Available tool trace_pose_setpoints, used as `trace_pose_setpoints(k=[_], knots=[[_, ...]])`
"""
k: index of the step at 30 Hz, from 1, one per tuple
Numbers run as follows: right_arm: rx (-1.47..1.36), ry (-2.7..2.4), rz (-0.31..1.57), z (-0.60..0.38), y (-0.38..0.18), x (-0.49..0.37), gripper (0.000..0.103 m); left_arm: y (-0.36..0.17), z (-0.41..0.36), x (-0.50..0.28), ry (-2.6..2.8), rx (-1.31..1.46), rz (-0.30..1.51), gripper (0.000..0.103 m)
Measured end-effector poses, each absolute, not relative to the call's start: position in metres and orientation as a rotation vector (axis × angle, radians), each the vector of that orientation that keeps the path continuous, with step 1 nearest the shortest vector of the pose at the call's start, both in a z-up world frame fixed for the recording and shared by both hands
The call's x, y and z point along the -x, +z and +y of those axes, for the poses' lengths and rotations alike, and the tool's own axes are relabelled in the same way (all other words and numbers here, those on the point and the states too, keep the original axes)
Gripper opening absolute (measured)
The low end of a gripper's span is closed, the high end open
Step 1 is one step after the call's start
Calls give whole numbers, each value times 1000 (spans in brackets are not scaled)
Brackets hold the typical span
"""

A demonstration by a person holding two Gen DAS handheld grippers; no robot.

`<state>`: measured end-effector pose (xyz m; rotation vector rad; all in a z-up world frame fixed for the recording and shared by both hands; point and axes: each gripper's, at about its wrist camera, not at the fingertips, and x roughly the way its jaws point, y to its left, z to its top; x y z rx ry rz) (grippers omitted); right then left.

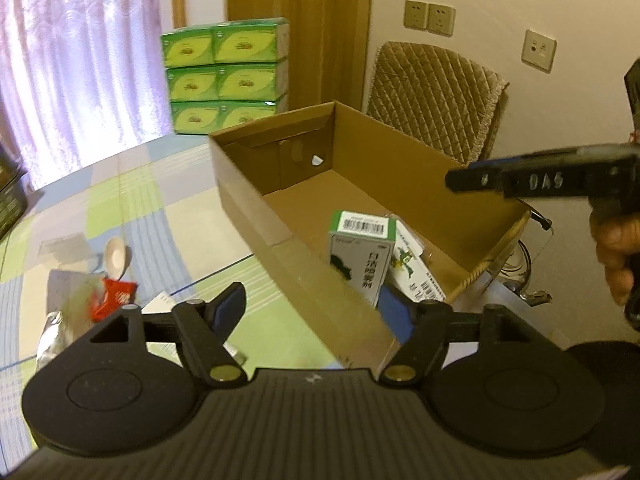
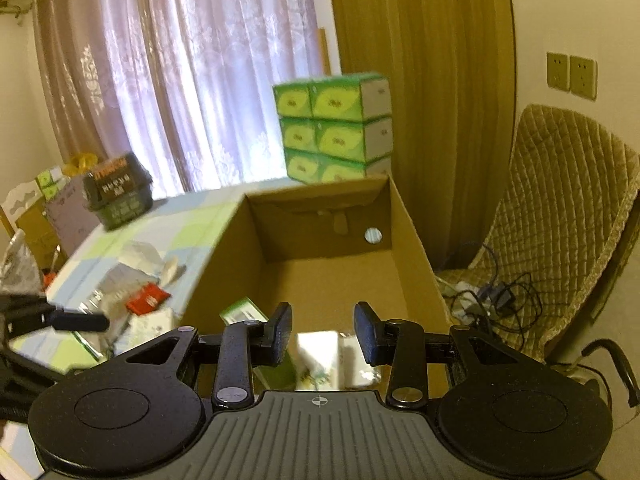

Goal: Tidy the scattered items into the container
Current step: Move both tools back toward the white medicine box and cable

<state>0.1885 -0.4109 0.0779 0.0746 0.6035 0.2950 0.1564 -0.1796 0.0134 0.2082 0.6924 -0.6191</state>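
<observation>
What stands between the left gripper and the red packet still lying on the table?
Nothing visible. The left gripper is open and empty, and the red packet lies just beyond its left finger on the tablecloth, beside a spoon. The cardboard box sits to the right, off that path.

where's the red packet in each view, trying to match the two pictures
Left wrist view: the red packet lies lower left on the tablecloth, just below the pale spoon, left of the cardboard box.
Right wrist view: the red packet lies left of centre among the loose items, left of the cardboard box.
Shared landmark: the stack of green tissue boxes behind the cardboard box.
</observation>
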Motion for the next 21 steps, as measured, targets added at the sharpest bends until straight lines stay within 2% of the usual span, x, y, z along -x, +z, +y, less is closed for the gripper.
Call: trace_pose_setpoints(k=[10,11,12,13,14,21], knots=[[-56,441,546,-344,107,-158,41,2,-91,-114,-452,-152,734,90],[-50,460,548,-335,107,-155,44,1,-81,-111,-430,-145,741,90],[-44,476,552,-327,106,-152,74,-1,-71,-108,-410,-138,748,91],[-38,491,553,-318,105,-149,89,-3,-61,-105,-394,-135,753,93],[-37,506,546,-311,104,-144,94,-5,-52,-102,-375,-135,756,94],[42,628,588,-256,85,-130,94,-14,-6,-92,-287,-107,773,96]])
